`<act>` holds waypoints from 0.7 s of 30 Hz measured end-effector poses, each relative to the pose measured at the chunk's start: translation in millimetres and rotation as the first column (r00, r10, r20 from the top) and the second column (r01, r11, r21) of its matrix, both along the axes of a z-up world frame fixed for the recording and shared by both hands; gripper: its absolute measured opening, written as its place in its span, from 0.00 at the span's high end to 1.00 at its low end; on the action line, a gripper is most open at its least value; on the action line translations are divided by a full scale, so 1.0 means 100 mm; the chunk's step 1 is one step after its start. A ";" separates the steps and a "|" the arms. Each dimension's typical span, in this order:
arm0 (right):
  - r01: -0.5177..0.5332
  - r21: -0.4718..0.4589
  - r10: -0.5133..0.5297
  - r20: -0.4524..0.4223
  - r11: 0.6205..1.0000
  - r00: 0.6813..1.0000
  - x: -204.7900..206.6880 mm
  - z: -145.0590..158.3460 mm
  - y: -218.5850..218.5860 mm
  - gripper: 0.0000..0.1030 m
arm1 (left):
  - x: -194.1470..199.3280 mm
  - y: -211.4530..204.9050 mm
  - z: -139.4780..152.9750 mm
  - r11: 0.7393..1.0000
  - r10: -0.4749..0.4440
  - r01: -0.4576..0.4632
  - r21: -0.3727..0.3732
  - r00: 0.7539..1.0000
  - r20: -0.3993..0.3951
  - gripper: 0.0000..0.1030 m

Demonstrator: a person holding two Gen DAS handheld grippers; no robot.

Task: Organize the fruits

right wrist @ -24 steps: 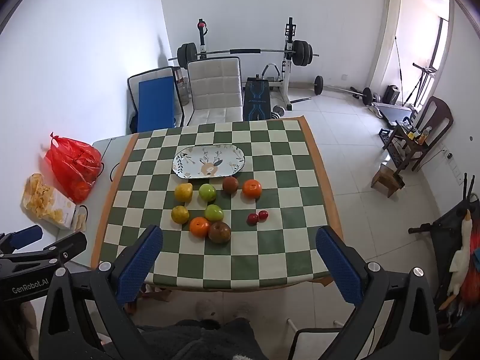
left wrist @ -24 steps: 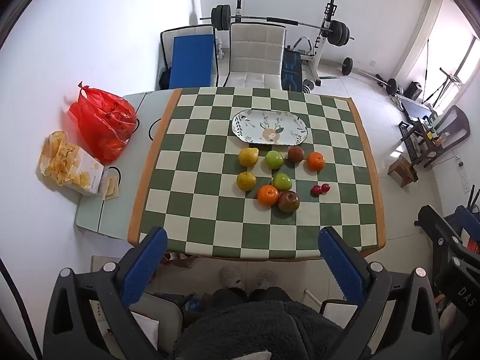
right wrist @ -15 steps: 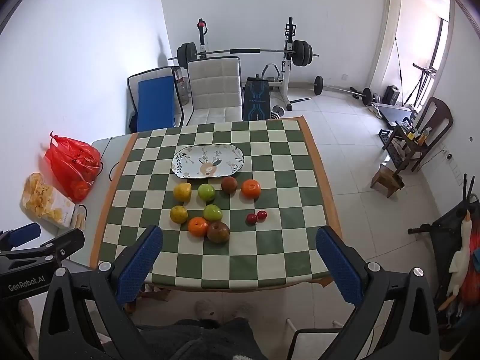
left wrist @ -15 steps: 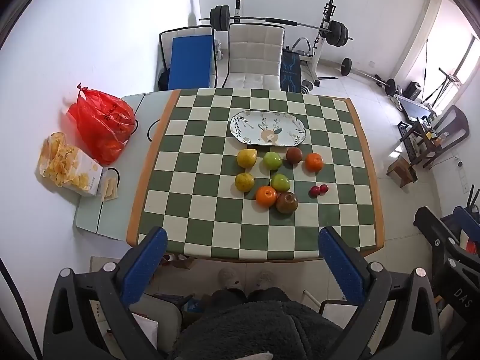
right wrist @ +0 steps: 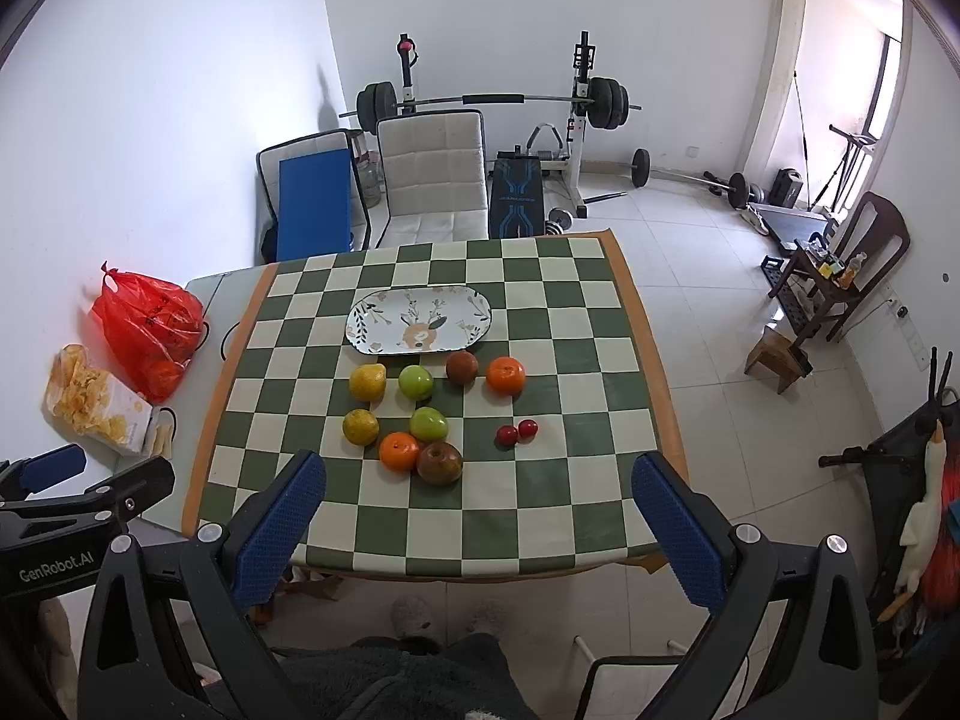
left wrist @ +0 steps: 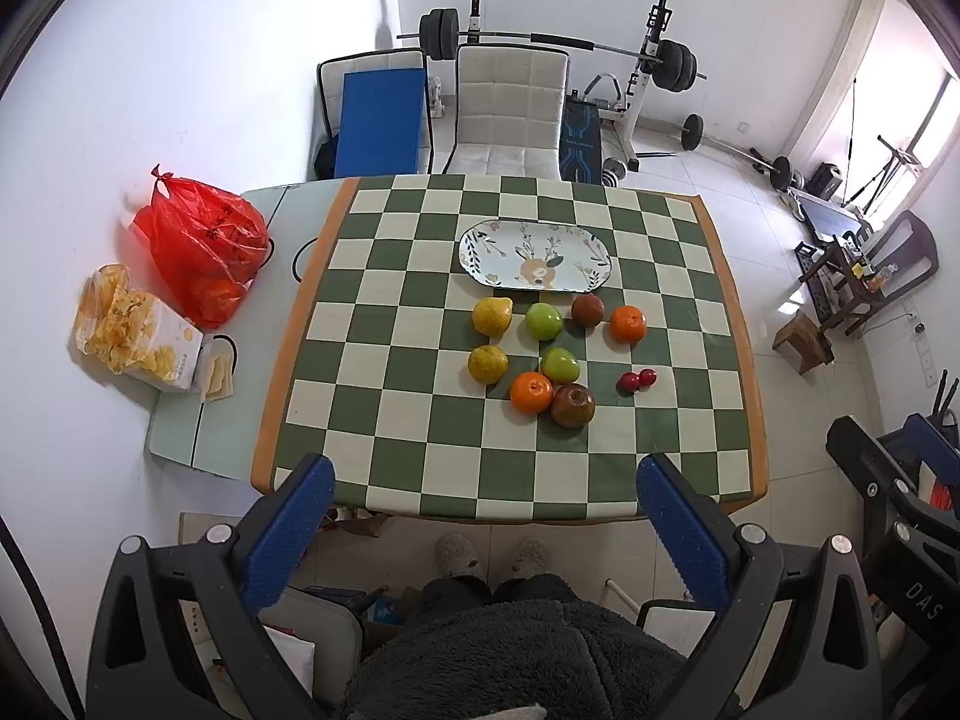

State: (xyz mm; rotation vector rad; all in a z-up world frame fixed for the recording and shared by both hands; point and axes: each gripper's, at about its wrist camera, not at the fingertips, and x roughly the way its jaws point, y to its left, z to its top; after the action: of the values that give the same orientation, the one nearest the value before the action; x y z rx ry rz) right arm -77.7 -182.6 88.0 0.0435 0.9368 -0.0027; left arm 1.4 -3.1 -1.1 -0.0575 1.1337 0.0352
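Holding: we kept both tools high and back from the table (left wrist: 312, 324), with the left gripper (left wrist: 480, 510) and the right gripper (right wrist: 477, 507) empty and their jaws spread wide.
Change: over the last second we had only drifted a little; in the left view the table slid slightly up and left, and no fruit moved.
Near fruit: a brown apple (right wrist: 439, 462) touched an orange (right wrist: 399, 451), with a green apple (right wrist: 428, 424) just behind them and a yellow fruit (right wrist: 360, 426) to their left.
Small fruit: two red cherries (right wrist: 516, 432) lay together, apart to the right of that cluster.
Far fruit: another yellow fruit (left wrist: 492, 315), a green apple (left wrist: 543, 321), a brown fruit (left wrist: 587, 309) and a second orange (left wrist: 627, 323) made a row just in front of the plate (left wrist: 591, 246).
Plate: it carried nothing, so we judged the sorting not yet begun.
Meaning: we were probably still surveying; the near cluster seemed the easiest first reach.
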 end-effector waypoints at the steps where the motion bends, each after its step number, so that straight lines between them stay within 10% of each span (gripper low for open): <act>1: 0.000 -0.001 0.000 0.000 1.000 1.000 0.00 0.00 0.00 0.00 | 0.00 0.00 0.00 1.000 -0.001 0.001 0.001 1.000 0.001 0.00; 21: 0.000 -0.010 0.000 0.002 1.000 1.000 0.02 -0.04 -0.02 0.00 | 0.00 0.01 0.00 1.000 0.001 -0.001 -0.001 1.000 -0.003 0.00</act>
State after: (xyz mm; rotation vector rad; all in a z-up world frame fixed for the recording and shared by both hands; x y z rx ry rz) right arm -75.4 -184.3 84.4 0.0342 0.9352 -0.0078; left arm 1.6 -2.1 -1.1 -0.0587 1.1364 0.0355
